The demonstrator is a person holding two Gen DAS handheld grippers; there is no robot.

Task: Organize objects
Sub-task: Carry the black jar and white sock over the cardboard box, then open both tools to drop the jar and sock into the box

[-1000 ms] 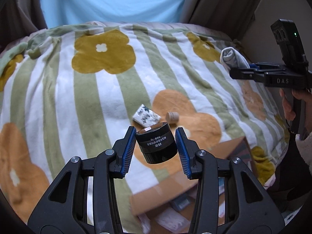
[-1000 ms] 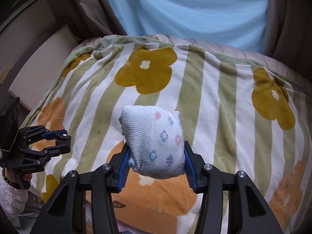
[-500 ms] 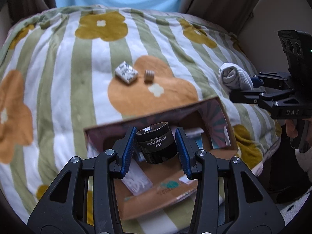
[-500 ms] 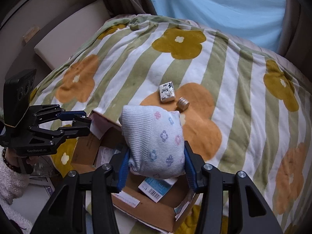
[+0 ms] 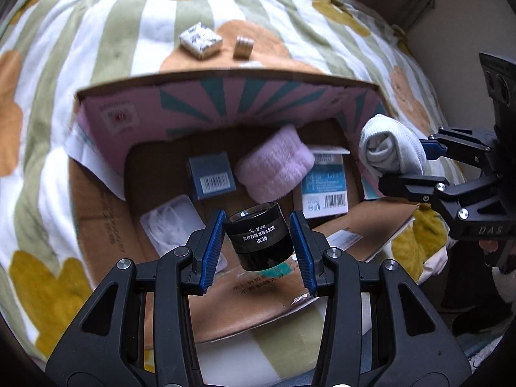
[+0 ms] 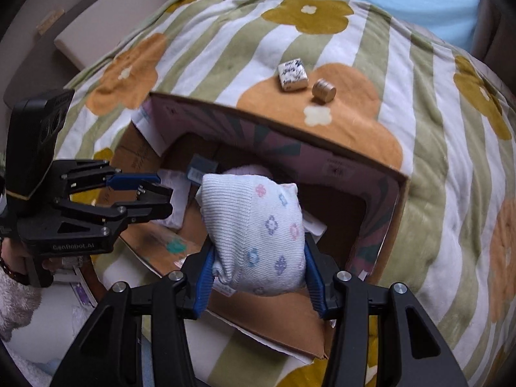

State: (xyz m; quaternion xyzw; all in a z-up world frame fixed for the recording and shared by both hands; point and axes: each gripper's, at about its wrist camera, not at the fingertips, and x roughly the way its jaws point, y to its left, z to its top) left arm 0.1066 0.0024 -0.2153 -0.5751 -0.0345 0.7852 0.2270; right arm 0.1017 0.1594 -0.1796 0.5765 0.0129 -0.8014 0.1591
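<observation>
A bed under a striped blanket (image 5: 96,48) with big yellow and orange flowers carries an open cardboard box (image 5: 225,96), its inner walls pink with teal rays. Above the box's left half, the left tool (image 5: 258,248) is clamped on a small black jar (image 5: 259,242) with white lettering and a glossy lid. Above the box's right half, the right tool (image 6: 258,274) squeezes a rolled white sock (image 6: 254,232) dotted with little flowers. Inside the box lie a clear packet, a blue barcode carton (image 5: 211,177), a pink cloth roll (image 5: 274,167) and a pale blue carton; the bare floor is small. Beyond the box's far wall sit a patterned white cube (image 5: 200,40) and a tan cylinder (image 5: 243,46).
</observation>
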